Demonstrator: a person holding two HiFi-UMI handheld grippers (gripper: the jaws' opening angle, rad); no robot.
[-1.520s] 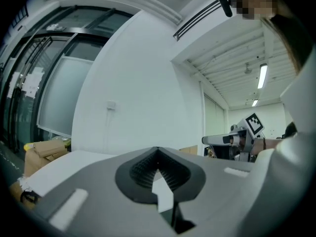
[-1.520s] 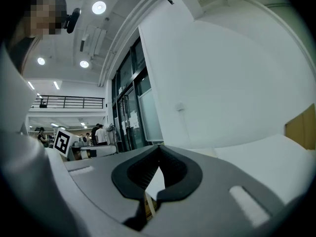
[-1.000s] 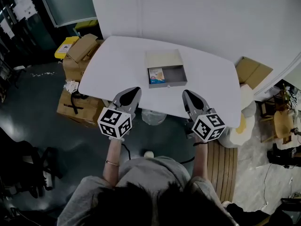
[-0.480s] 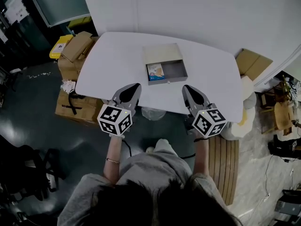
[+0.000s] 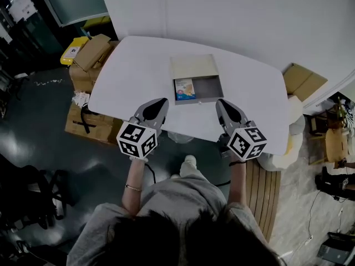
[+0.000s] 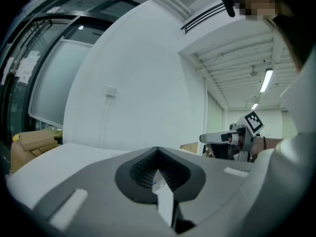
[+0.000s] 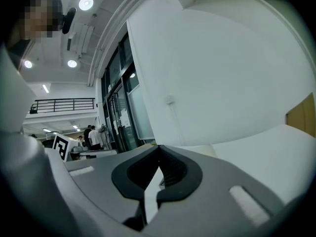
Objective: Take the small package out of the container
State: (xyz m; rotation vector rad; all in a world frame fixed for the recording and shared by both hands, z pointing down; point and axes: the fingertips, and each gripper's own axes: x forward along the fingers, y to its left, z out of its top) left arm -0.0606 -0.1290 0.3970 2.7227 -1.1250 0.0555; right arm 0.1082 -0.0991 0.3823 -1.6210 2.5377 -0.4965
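Boxes (image 5: 91, 53) flank the table (image 5: 133, 79); left tongs (image 5: 162, 101) and right tongs (image 5: 220, 102), both closed empty, face the container (image 5: 208, 87) with small package (image 5: 184, 88).

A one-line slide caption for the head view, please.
Left gripper and right gripper, both shut, near the table; small package lies in the open container.

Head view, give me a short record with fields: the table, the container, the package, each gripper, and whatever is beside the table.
table: white, with the container near its middle
container: grey box, open on top
package: small, blue print, lying in the container's left part
left gripper: jaws shut, empty, at the table's near edge, short of the container
right gripper: jaws shut, empty, at the near edge, short of the container
beside the table: cardboard boxes at the picture's left
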